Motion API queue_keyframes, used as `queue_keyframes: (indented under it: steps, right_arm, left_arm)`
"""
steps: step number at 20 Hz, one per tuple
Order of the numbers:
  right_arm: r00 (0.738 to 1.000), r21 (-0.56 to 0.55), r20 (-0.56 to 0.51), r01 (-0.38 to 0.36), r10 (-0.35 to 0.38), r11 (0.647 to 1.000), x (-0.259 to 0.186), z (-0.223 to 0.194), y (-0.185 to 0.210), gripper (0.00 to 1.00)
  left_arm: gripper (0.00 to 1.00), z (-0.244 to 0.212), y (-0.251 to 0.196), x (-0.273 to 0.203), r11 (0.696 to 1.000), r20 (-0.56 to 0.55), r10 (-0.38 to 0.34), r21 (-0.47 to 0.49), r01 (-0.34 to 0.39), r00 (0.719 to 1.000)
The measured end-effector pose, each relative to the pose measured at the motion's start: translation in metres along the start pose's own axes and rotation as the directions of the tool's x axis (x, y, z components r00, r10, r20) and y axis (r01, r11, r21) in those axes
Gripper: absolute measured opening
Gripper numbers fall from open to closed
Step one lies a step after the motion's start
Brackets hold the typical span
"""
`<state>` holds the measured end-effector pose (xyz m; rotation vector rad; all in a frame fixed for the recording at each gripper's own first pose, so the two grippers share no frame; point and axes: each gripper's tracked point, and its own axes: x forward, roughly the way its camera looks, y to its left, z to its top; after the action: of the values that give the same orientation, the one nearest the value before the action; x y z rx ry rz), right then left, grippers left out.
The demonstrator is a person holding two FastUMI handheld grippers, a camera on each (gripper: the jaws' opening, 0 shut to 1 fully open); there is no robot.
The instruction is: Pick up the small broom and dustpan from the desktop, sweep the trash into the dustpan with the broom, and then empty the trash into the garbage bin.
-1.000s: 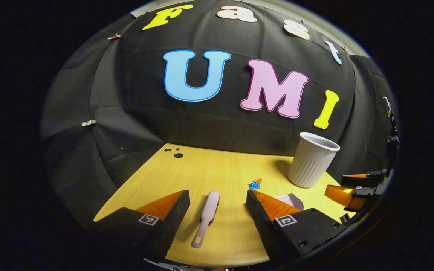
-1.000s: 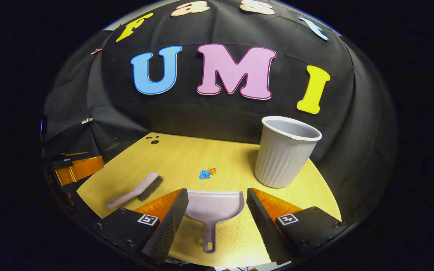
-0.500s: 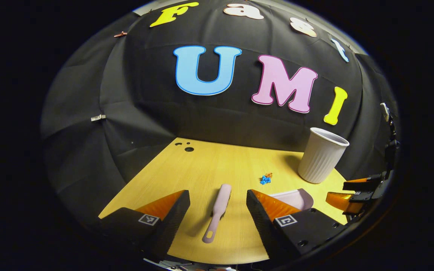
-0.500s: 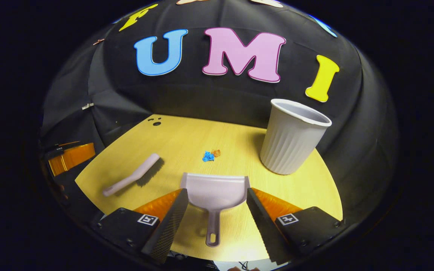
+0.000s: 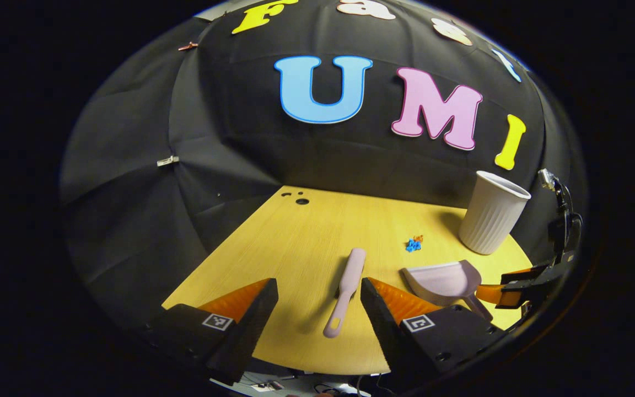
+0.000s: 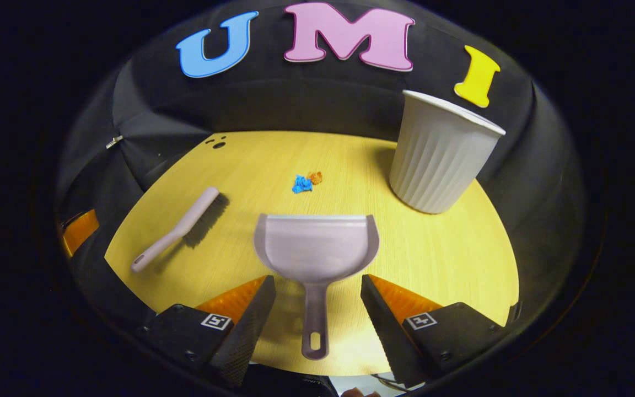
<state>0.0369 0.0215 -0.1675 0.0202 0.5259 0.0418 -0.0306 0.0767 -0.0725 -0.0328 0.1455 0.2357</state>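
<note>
Wooden desk (image 6: 433, 259) with sweeping gear

Broom (image 6: 177, 230) left, dustpan (image 6: 316, 249) near centre, trash (image 6: 305, 182) beyond it, bin (image 6: 439, 160) far right.

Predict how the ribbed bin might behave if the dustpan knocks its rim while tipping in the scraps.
The bin looks thin-walled and empty, so probably light. It stands tall on a base narrower than its rim, so a knock could tip or slide it. The desk looks smooth, giving little grip.

Trash (image 6: 306, 182) bits too small to identify
</note>
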Motion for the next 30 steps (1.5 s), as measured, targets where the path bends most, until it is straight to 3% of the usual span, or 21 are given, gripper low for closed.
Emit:
queue_keyframes:
  steps: [10, 20, 23, 24, 25, 27, 29, 30]
  right_arm:
    - [0.973, 0.077, -0.232, 0.018, 0.001, 0.997, 0.055, -0.053, -0.005, 0.98]
    - [0.944, 0.063, -0.331, 0.029, -0.007, 0.998, 0.086, -0.069, 0.005, 0.97]
    - [0.941, 0.054, -0.34, 0.028, -0.008, 0.998, 0.091, -0.065, 0.007, 0.82]
    - [0.939, 0.058, -0.343, 0.03, -0.008, 0.998, 0.091, -0.064, 0.008, 0.69]
    - [0.937, 0.06, -0.348, 0.032, -0.009, 0.998, 0.091, -0.064, 0.008, 0.61]
    - [0.935, 0.065, -0.355, 0.034, -0.008, 0.997, 0.09, -0.064, 0.006, 0.55]
    - [0.931, 0.08, -0.366, 0.024, 0.007, 0.997, 0.092, -0.065, 0.006, 0.39]
    - [0.929, 0.082, -0.371, 0.016, 0.016, 0.997, 0.091, -0.065, 0.006, 0.39]
  left_arm:
    - [0.95, -0.036, 0.007, 0.004, 0.986, -0.129, 0.07, -0.14, -0.088, 0.989]
    - [0.96, -0.031, 0.01, 0.014, 0.984, -0.144, 0.116, -0.119, -0.134, 0.983]
    - [0.96, -0.029, 0.009, 0.016, 0.983, -0.144, 0.121, -0.118, -0.139, 0.982]
    - [0.96, -0.03, 0.01, 0.017, 0.983, -0.146, 0.123, -0.116, -0.14, 0.982]
    - [0.96, -0.029, 0.009, 0.019, 0.983, -0.147, 0.122, -0.115, -0.14, 0.982]
    - [0.96, -0.026, 0.008, 0.023, 0.984, -0.143, 0.118, -0.114, -0.135, 0.983]
    - [0.95, -0.023, 0.009, 0.028, 0.986, -0.14, 0.112, -0.105, -0.127, 0.984]
    - [0.95, -0.022, 0.009, 0.033, 0.988, -0.139, 0.108, -0.098, -0.122, 0.984]
